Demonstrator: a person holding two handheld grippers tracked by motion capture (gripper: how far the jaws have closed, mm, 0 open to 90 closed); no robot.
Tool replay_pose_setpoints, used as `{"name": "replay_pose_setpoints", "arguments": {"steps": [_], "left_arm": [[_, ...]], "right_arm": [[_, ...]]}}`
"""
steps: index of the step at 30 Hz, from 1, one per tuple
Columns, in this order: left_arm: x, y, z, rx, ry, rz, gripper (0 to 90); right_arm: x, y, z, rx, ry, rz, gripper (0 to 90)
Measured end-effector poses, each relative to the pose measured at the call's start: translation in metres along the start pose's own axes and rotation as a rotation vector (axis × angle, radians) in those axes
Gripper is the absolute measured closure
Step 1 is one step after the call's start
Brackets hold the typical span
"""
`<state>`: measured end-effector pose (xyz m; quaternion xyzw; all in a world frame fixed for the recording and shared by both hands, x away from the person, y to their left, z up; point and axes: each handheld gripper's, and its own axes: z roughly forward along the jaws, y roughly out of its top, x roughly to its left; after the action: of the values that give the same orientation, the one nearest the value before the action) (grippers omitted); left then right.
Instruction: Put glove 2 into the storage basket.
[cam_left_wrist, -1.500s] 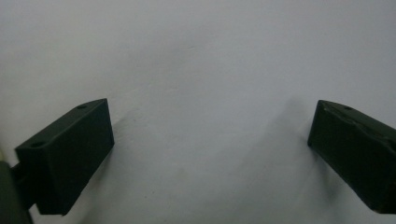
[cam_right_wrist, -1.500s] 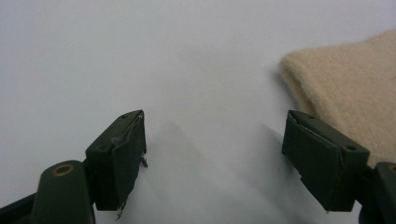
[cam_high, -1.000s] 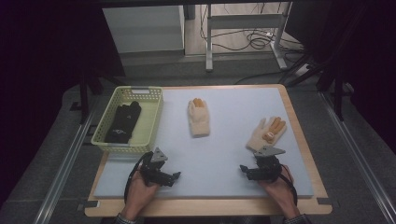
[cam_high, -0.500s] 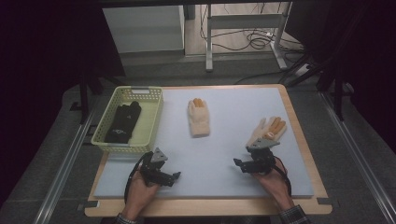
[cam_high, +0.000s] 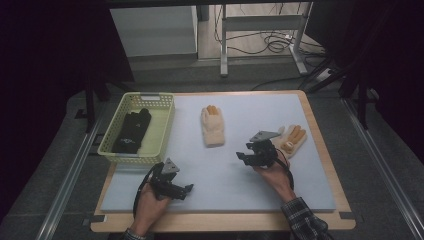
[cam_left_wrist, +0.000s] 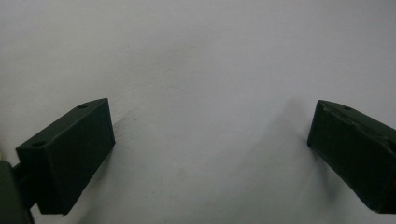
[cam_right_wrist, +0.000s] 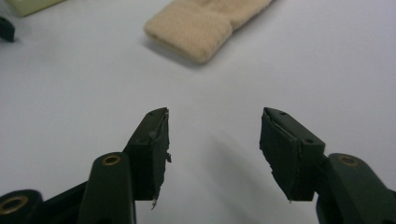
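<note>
Right tool (cam_high: 245, 156) moved forward and left, toward middle beige glove (cam_high: 214, 127)

The high view looks forward and down from above the person's side, taking in the whole surface (cam_high: 280, 190) and the floor beyond it. The left gripper view sits very close to the pale surface, looking along two widely parted black jaws. The right gripper view looks low across the surface toward a cream glove (cam_right_wrist: 205, 23). That same glove (cam_high: 214, 126) lies mid-surface in the high view, shared by both.
</note>
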<state>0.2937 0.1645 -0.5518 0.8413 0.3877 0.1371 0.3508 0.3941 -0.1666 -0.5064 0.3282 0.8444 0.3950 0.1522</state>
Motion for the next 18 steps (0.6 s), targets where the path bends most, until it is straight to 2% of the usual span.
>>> {"name": "replay_pose_setpoints", "arguments": {"steps": [5,12,18], "left_arm": [[0.000,0.000,0.000,0.000,0.000,0.000,0.7],[0.000,0.000,0.000,-0.001,0.000,0.000,0.7],[0.000,0.000,0.000,0.001,0.001,0.001,0.7]], "right_arm": [[-0.003,0.017,0.019,-0.007,0.008,0.004,44.7],[-0.003,0.034,0.045,0.011,-0.006,-0.027,49.2],[-0.003,0.047,0.062,0.000,0.009,-0.010,50.5]]}}
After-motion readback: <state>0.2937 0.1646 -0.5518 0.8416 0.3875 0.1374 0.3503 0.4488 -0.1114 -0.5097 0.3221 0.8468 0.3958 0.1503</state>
